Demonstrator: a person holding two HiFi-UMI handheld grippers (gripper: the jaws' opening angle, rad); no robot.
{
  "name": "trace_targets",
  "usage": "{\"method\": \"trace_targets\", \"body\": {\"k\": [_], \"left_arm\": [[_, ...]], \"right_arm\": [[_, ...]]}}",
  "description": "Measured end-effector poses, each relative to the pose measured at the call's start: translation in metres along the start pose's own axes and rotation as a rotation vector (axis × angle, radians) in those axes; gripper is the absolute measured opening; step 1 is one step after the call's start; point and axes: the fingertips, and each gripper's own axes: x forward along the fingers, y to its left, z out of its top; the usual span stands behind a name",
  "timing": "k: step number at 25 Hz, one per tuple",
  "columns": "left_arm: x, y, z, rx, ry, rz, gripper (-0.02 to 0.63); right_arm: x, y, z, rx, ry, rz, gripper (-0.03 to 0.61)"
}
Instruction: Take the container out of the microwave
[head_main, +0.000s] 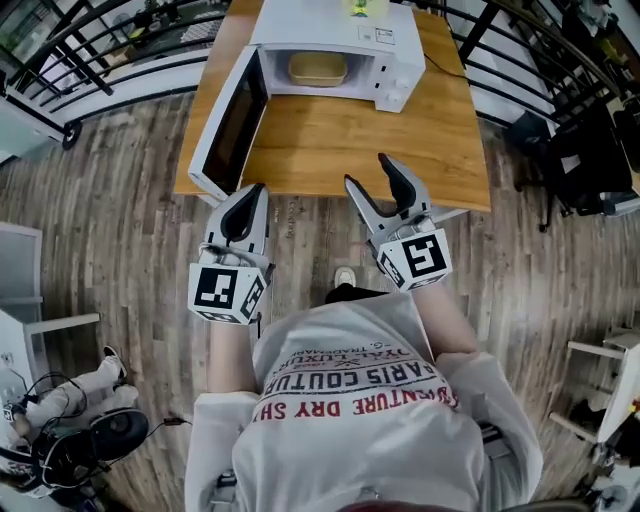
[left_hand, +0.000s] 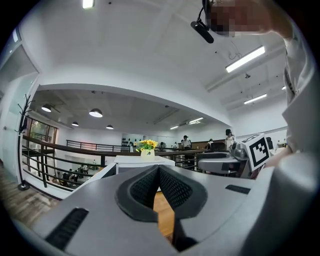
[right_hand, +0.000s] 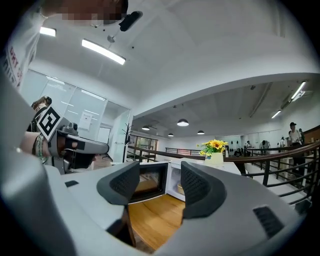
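A white microwave (head_main: 385, 62) stands at the back of a wooden table (head_main: 330, 145), its door (head_main: 228, 128) swung wide to the left. Inside sits a tan container (head_main: 318, 69); the right gripper view shows the container (right_hand: 180, 188) only as a small part between the jaws. My left gripper (head_main: 247, 195) hovers near the table's front edge with its jaws closed together and nothing held. My right gripper (head_main: 373, 175) is over the front edge, open and empty. Both are well short of the microwave.
A vase of yellow flowers (right_hand: 215, 149) rests on top of the microwave. Black railings (head_main: 95, 45) run behind and beside the table. A black chair (head_main: 585, 150) stands to the right, white furniture (head_main: 30, 300) to the left. Wood flooring (head_main: 130, 240) surrounds the table.
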Motion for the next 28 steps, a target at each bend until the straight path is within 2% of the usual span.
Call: {"method": "trace_targets", "body": {"k": [6,12,18,22,28], "left_arm": [[0.075,-0.008,0.005,0.002,0.011,0.043,0.012],[0.117,-0.002,-0.003,-0.009,0.056,0.075,0.012],[0.147,0.018,-0.019,-0.015,0.082,0.072,0.012],[0.173,0.041,-0.028,-0.019,0.085,0.053,0.012],[0.201,0.077,-0.037,-0.004,0.081,0.031,0.012]], "right_arm": [[0.035,-0.067,-0.013,0.009,0.042,0.058,0.268],[0.068,-0.109,-0.029,0.013,0.098,0.100,0.268],[0.114,-0.121,-0.059,-0.017,0.220,0.151,0.268],[0.151,-0.125,-0.085,-0.072,0.306,0.199,0.268],[0.205,-0.129,-0.126,-0.098,0.464,0.252,0.268]]}}
